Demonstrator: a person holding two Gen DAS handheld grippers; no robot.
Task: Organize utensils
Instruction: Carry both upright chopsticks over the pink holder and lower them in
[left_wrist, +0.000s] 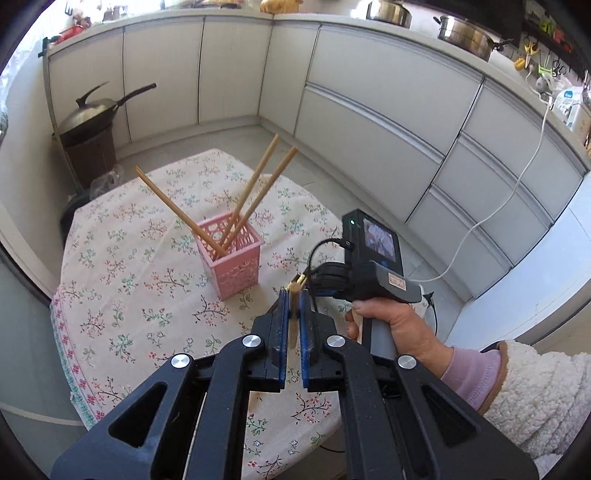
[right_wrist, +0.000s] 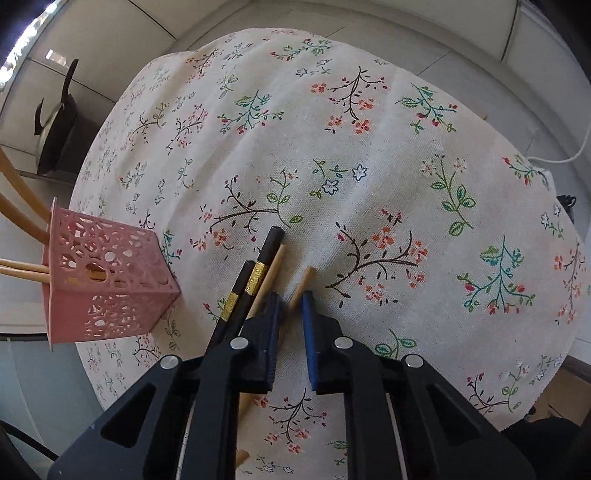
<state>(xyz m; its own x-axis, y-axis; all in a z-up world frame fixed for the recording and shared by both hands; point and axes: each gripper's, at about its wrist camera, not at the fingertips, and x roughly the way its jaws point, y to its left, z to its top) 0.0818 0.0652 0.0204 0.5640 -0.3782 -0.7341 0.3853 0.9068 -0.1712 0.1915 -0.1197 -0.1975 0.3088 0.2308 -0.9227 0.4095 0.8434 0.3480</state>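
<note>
My left gripper (left_wrist: 291, 295) is clamped on a wooden chopstick (left_wrist: 293, 321) that runs lengthwise between its pads, tip forward. The pink holder (left_wrist: 232, 254), already carrying three chopsticks, stands ahead and a little left of that gripper, well nearer to it than to my right one. My right gripper (right_wrist: 291, 302) points down at the tablecloth (right_wrist: 369, 166), jaws narrowed around another wooden chopstick (right_wrist: 304, 284); whether the pads bite yet I cannot tell. Two black chopsticks (right_wrist: 255, 280) lie just left of it, parallel.
</note>
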